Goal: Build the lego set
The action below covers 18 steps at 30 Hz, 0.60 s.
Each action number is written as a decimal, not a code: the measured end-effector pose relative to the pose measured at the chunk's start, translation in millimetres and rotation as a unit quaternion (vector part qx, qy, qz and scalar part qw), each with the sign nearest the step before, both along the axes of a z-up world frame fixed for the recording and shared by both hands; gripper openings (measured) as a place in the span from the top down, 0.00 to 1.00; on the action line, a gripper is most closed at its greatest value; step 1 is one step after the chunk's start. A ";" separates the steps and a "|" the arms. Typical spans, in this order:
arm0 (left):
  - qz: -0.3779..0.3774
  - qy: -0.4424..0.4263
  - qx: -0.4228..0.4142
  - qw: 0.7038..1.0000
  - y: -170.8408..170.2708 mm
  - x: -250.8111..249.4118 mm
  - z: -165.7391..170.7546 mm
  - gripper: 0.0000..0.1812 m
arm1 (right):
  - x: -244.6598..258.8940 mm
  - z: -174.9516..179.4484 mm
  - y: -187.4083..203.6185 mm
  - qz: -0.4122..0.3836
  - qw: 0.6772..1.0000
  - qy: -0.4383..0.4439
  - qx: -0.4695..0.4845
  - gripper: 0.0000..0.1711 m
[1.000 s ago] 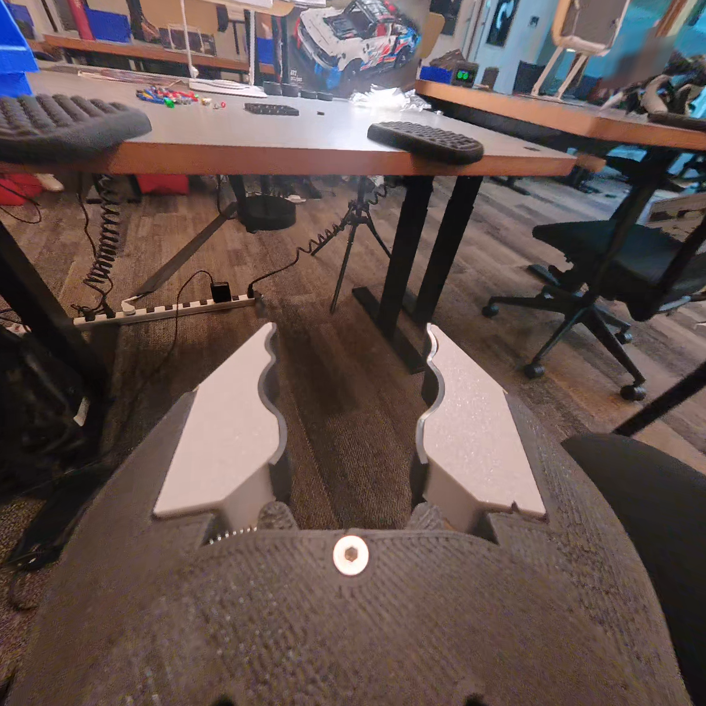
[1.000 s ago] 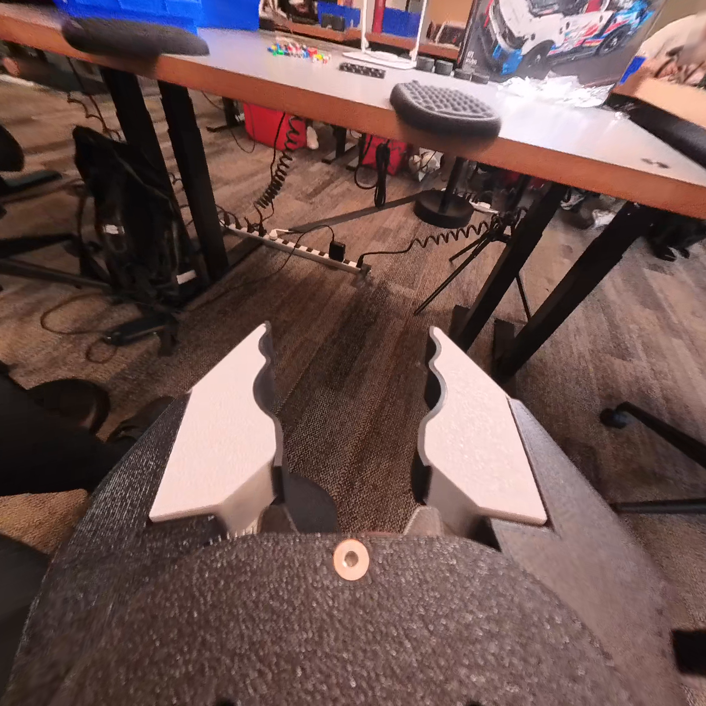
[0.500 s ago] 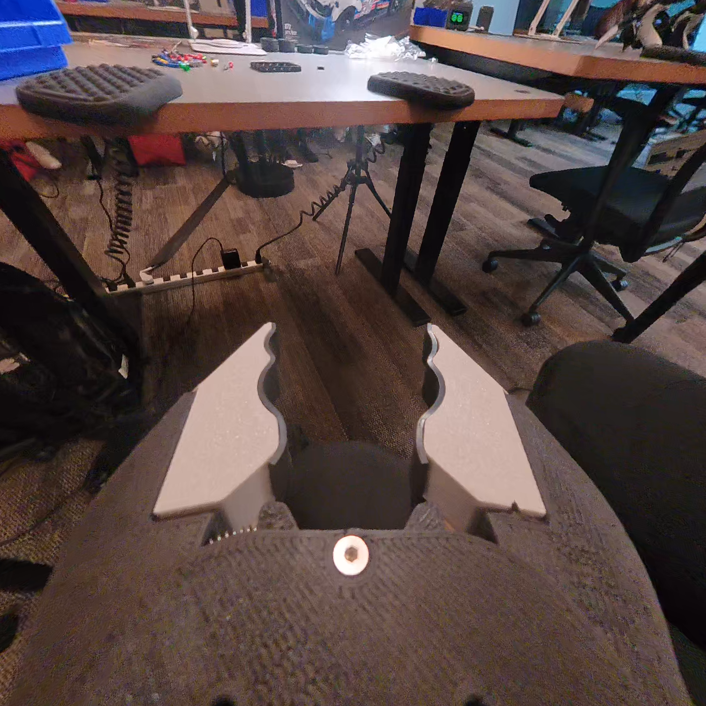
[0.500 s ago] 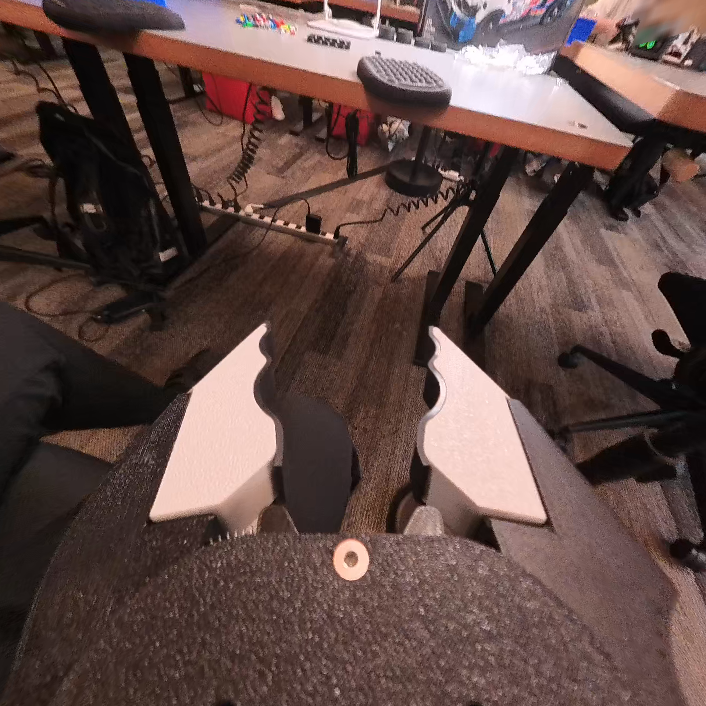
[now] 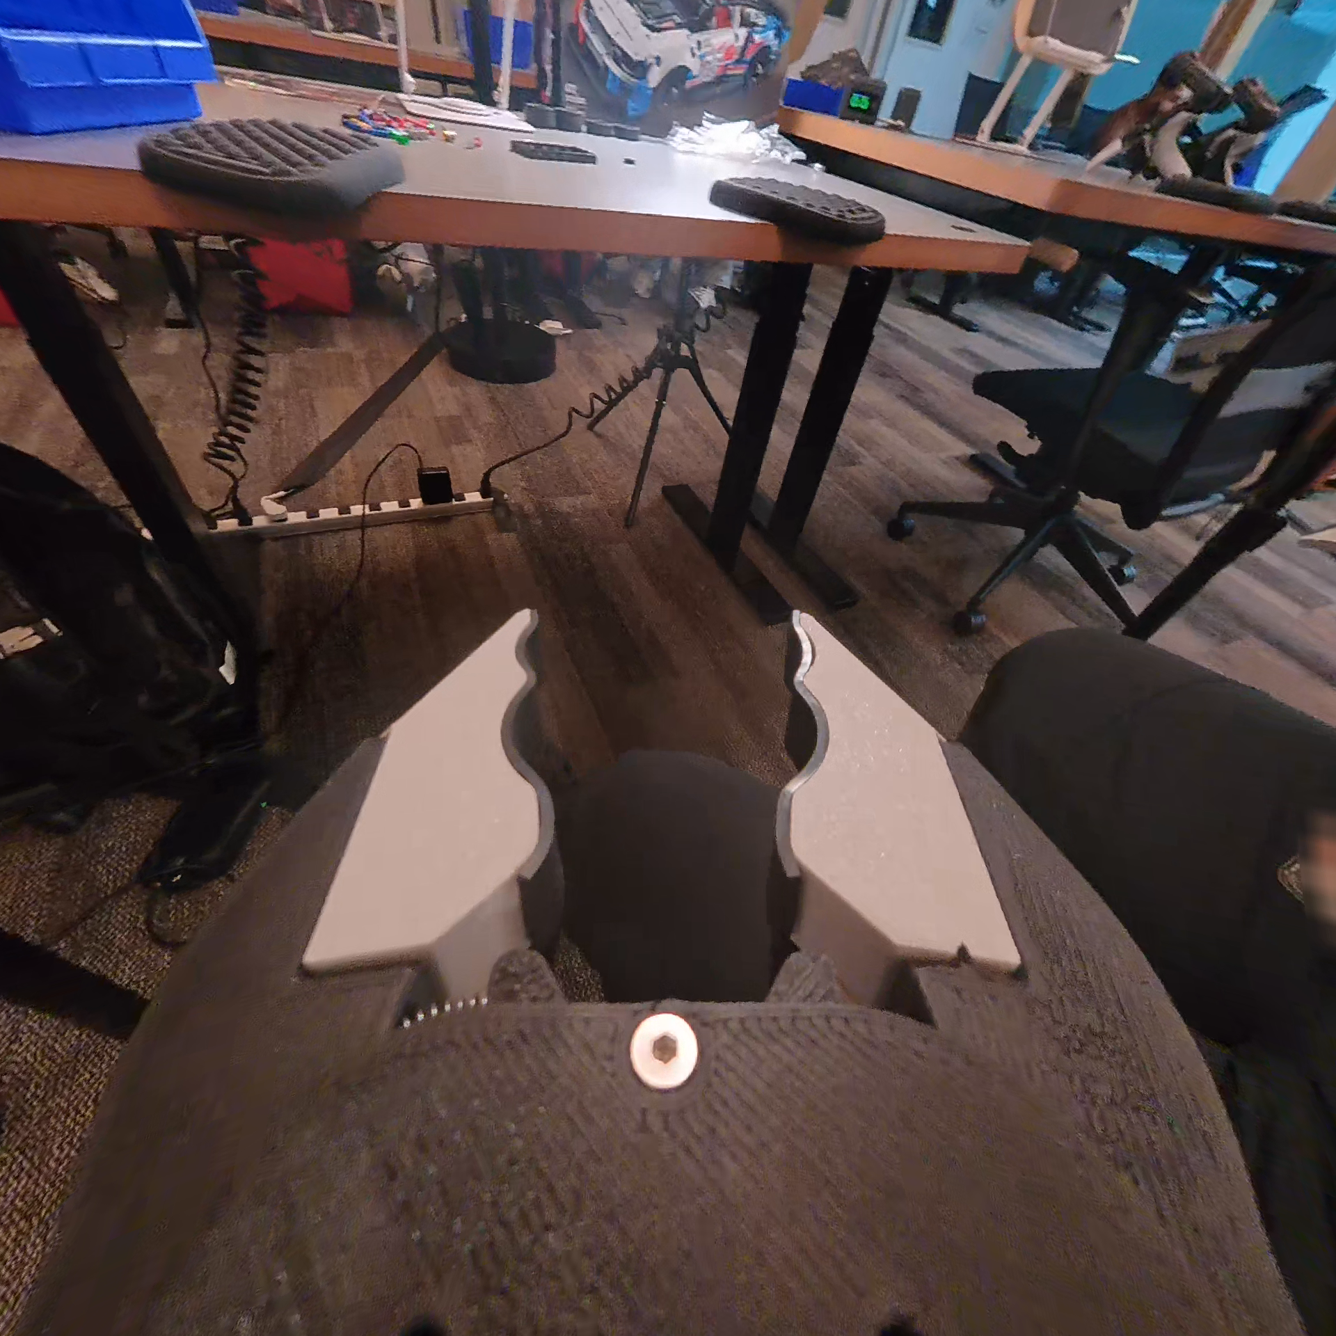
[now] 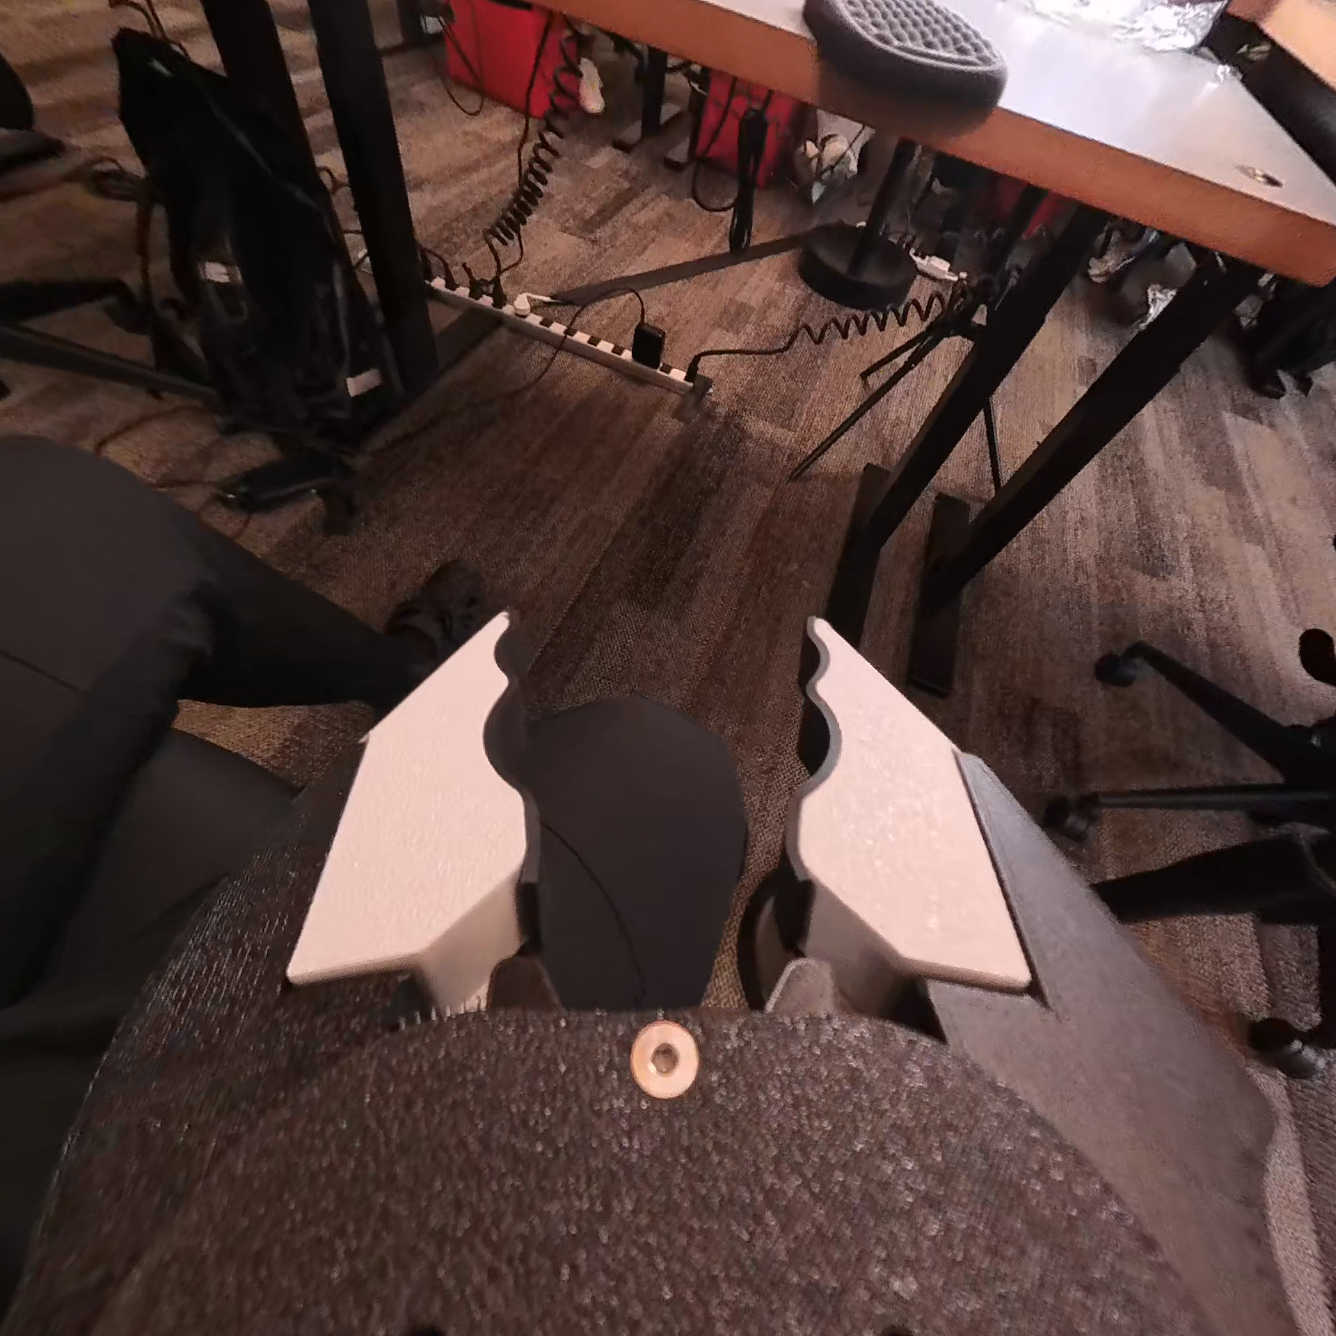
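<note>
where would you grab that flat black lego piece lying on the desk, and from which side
Judging from the left wrist view only, the flat black lego piece lies low and long on the desk. Come straight down from above and close the jaws across its short width, near the middle. Its detail is too small to say more. Both the left gripper and right gripper are open and empty, below desk height.

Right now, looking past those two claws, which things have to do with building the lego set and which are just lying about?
For the job:
- small coloured pieces on the table
- flat black piece
- black wheels
- box with the car picture
- left gripper and right gripper, both open and empty

Lying about:
- power strip
- tripod
- office chair
- blue bins
</note>
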State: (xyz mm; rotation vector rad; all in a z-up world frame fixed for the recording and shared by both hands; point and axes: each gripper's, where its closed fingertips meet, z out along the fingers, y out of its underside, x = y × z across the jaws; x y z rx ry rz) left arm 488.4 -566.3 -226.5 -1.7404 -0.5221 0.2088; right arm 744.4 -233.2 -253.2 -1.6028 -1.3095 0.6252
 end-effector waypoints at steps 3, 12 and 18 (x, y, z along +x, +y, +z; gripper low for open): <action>-0.020 0.001 -0.011 1.000 7.7 6.6 -5.5 0.64 | 0.5 -6.0 -10.7 0.002 1.000 -0.002 -0.011 0.57; -0.124 -0.030 -0.052 0.990 62.2 10.3 -34.0 0.64 | -42.7 -19.6 3.0 0.050 0.998 -0.023 -0.007 0.57; -0.187 0.009 -0.088 0.978 129.8 -36.3 -62.6 0.64 | -113.3 -37.0 46.3 0.087 0.995 -0.042 0.008 0.57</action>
